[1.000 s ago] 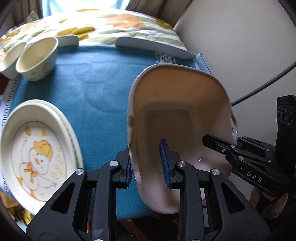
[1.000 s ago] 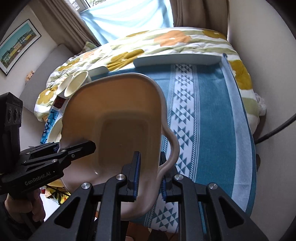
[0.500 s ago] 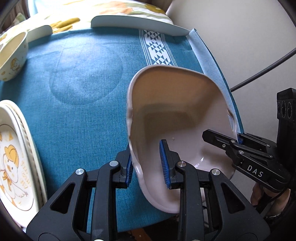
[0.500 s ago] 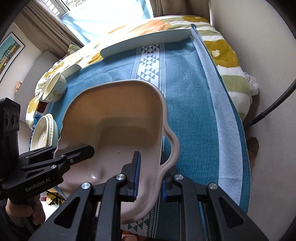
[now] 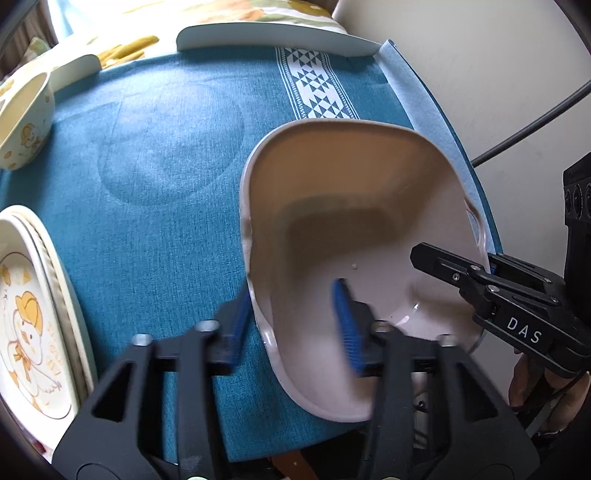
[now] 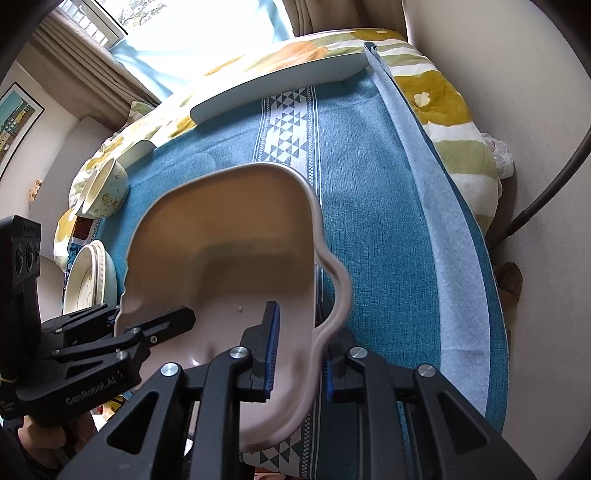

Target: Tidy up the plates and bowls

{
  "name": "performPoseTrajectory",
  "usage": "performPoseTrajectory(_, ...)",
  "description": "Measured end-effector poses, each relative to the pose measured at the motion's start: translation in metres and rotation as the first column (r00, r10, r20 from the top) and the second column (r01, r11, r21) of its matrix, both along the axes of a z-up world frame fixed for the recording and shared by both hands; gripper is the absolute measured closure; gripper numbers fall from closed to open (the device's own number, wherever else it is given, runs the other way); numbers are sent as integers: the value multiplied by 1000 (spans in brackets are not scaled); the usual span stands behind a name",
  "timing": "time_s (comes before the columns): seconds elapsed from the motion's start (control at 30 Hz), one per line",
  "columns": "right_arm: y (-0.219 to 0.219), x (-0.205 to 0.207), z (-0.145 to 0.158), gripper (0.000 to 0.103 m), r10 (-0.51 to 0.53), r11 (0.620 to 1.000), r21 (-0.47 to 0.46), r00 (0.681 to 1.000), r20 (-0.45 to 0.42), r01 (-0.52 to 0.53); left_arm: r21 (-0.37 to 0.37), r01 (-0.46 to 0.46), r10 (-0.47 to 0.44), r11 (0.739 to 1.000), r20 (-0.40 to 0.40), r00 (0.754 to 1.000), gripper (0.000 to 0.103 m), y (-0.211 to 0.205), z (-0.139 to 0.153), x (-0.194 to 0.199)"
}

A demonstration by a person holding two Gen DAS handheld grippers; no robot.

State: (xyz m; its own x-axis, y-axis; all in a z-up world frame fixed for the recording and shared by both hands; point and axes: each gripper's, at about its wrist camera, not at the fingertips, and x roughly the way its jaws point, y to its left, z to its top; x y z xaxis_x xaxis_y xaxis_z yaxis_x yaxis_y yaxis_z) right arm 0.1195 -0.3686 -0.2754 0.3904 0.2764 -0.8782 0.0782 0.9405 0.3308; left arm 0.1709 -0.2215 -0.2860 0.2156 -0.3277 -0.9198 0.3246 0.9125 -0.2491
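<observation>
A beige square dish with side handles [image 5: 354, 206] rests low over the blue tablecloth's right front part; it also shows in the right wrist view [image 6: 229, 236]. My left gripper [image 5: 291, 325] straddles its left rim, jaws now spread wide and blurred. My right gripper [image 6: 297, 350] has opened a little around the right handle rim. Stacked duck-print plates [image 5: 33, 314] lie at the left, also seen in the right wrist view [image 6: 90, 275]. A cream bowl [image 5: 26, 122] sits at the far left.
The blue tablecloth [image 5: 166, 177] has a white patterned stripe [image 6: 284, 125]. White raised edge pieces [image 5: 273, 35] border the far side. A floral bedspread [image 6: 439, 88] lies beyond. A wall and a black cable [image 6: 546, 195] stand at the right.
The dish has moved down and forward onto the right front part of the cloth. My left gripper's jaws have spread open off the rim; my right jaws have loosened slightly.
</observation>
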Motion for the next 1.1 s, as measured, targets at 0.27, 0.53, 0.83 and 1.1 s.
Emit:
performPoseTrajectory(0.27, -8, -5, 7, 55, -53, 998, 43, 998, 28, 51, -23, -20, 21, 1000, 17, 1000, 28, 7, 8, -3)
performPoseTrajectory(0.53, -9, -21, 56, 55, -55, 998, -22, 992, 116, 58, -33, -51, 55, 998, 114, 992, 28, 26, 64, -23)
performPoseTrajectory(0.83, 38, -20, 161, 25, 123, 992, -74, 924, 363, -103, -72, -219, 230, 973, 369, 901, 3, 94, 178, -55)
performPoseTrajectory(1.1, 116, 24, 202, 3, 244, 970, -103, 848, 471, -222, -90, -355, 359, 931, 409, 839, 0, 182, 206, -20)
